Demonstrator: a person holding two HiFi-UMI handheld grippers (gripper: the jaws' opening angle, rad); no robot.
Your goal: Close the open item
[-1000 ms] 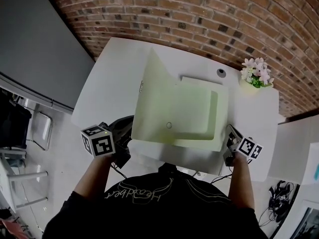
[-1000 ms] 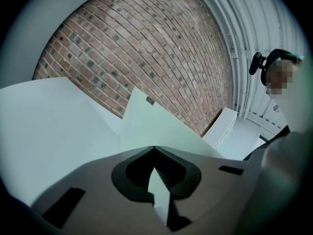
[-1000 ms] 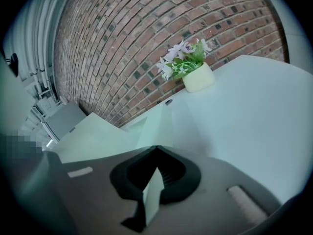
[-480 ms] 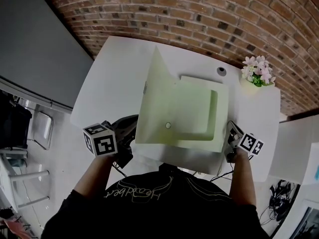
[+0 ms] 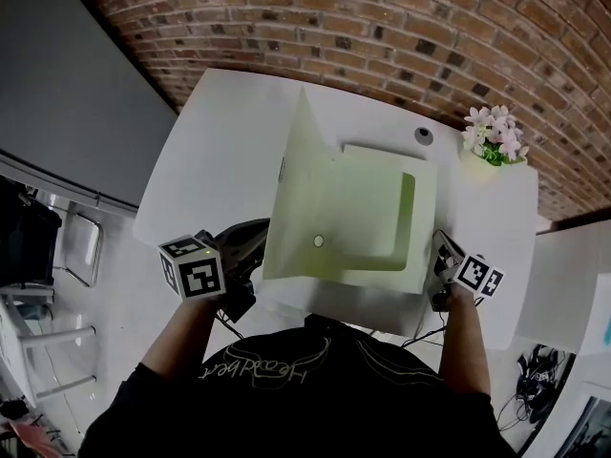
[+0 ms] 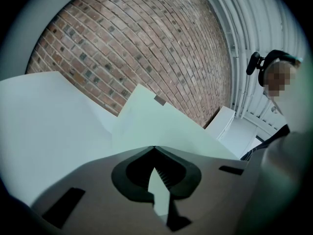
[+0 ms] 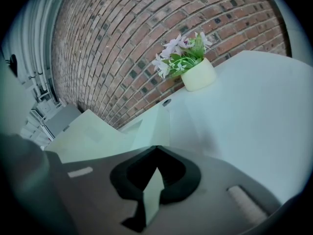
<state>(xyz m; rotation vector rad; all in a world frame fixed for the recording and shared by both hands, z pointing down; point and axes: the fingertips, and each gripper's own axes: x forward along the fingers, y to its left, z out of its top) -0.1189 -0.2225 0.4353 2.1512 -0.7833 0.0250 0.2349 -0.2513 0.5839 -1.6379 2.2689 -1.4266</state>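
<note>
Pale-green folder [image 5: 368, 222] lies open on white table [image 5: 215, 151], left flap [image 5: 296, 184] raised; left gripper [image 5: 246, 263] clamped on flap's near edge, right gripper [image 5: 440, 269] pinching near-right corner; closing likely means swinging flap rightward over base

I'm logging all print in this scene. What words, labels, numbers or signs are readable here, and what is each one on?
On the black shirt: cursive lettering, seen upside down, too unclear to quote.
On the folder: a small tag at the raised flap's edge, too small to read.
On the cubes of the left gripper and right gripper: black-and-white square patterns only, no letters or numbers.
</note>
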